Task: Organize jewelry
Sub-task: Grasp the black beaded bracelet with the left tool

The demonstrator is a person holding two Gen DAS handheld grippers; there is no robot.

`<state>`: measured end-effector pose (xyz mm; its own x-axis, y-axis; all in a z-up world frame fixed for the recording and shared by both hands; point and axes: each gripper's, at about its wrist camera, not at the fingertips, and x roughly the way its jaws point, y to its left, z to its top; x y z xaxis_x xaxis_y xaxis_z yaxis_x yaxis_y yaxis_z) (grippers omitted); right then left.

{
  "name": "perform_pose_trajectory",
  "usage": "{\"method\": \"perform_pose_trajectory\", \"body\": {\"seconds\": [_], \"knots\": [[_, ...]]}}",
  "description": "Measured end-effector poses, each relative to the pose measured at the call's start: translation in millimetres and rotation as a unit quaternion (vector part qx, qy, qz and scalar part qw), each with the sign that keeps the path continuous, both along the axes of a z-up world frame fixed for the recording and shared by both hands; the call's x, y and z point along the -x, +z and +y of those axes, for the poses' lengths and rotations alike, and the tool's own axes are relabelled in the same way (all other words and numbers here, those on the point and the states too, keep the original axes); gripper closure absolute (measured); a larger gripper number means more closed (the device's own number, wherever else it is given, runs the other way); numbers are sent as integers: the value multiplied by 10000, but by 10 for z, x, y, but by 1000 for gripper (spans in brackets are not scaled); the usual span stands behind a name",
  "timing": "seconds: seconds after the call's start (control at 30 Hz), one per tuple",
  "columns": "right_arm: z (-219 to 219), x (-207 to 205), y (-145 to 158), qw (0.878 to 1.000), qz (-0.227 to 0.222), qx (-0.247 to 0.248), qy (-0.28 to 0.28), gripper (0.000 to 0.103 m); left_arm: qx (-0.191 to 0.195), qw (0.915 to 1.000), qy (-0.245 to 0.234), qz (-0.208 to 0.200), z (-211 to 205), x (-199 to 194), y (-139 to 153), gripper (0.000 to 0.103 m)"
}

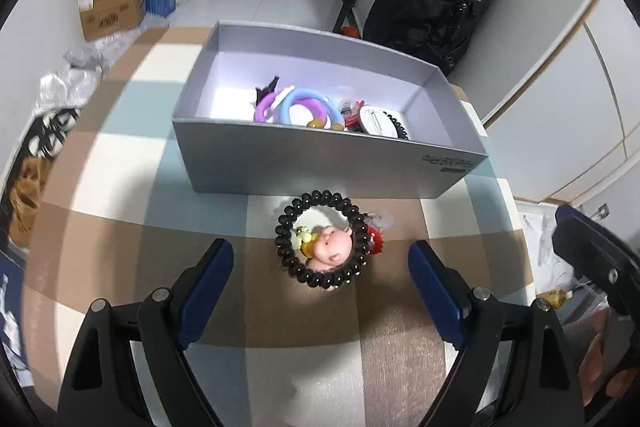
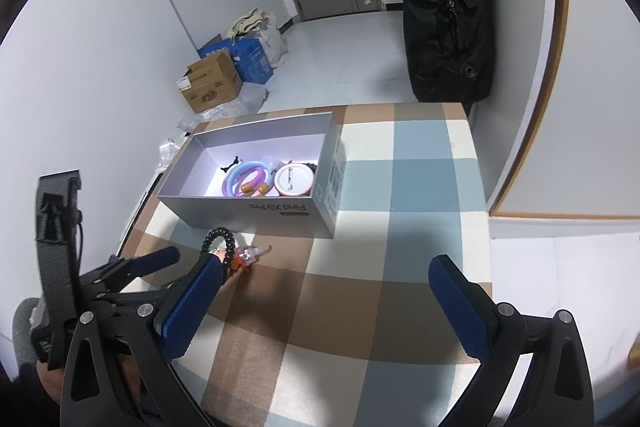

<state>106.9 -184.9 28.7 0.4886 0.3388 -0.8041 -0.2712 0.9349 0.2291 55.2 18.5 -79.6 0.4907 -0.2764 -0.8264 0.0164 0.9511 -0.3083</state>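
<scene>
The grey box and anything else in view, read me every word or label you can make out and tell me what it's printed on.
"Find X9 Pro": front wall of the grey box, seen upside down in the right wrist view.
Small dark tag under that name: too small to read.
Fine print on the box's end wall: too small to read.
Printing on the brown carton and the blue carton: blurred, unreadable.

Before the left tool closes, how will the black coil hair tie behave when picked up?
The black coil hair tie looks soft and springy, so it probably squashes between the pads. It seems light. The doll-head charm inside its ring may stay behind, since whether they are joined is unclear.
</scene>
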Motion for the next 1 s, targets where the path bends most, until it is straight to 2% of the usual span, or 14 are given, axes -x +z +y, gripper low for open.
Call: {"method": "perform_pose_trajectory", "body": {"seconds": [0.1,0.23,0.3,0.43,0.47,0.6,0.67,1.0], "knots": [[9,-8,2,10000,-5,14,22,0,158,9998,83,38,47,-16,-50,17],[8,-15,0,10000,14,0,28,0,142,9999,35,-34,20,7,-37,19],[15,-17,-3,10000,29,-10,29,0,81,10000,-7,-43,-8,13,-45,30],[32,-16,-3,10000,31,2,51,0,38,9999,-12,-100,-2,13,-39,39],[38,-16,-3,10000,30,7,53,0,75,9999,-22,-84,10,9,-44,50],[37,-21,-7,10000,32,10,33,0,66,9999,-44,-103,5,-8,-33,59],[36,-26,-12,10000,37,13,22,0,-11,9999,-72,-96,-8,-13,-27,60],[27,-31,-37,9999,95,51,-21,0,176,9998,-53,-18,30,-20,13,65]]}}
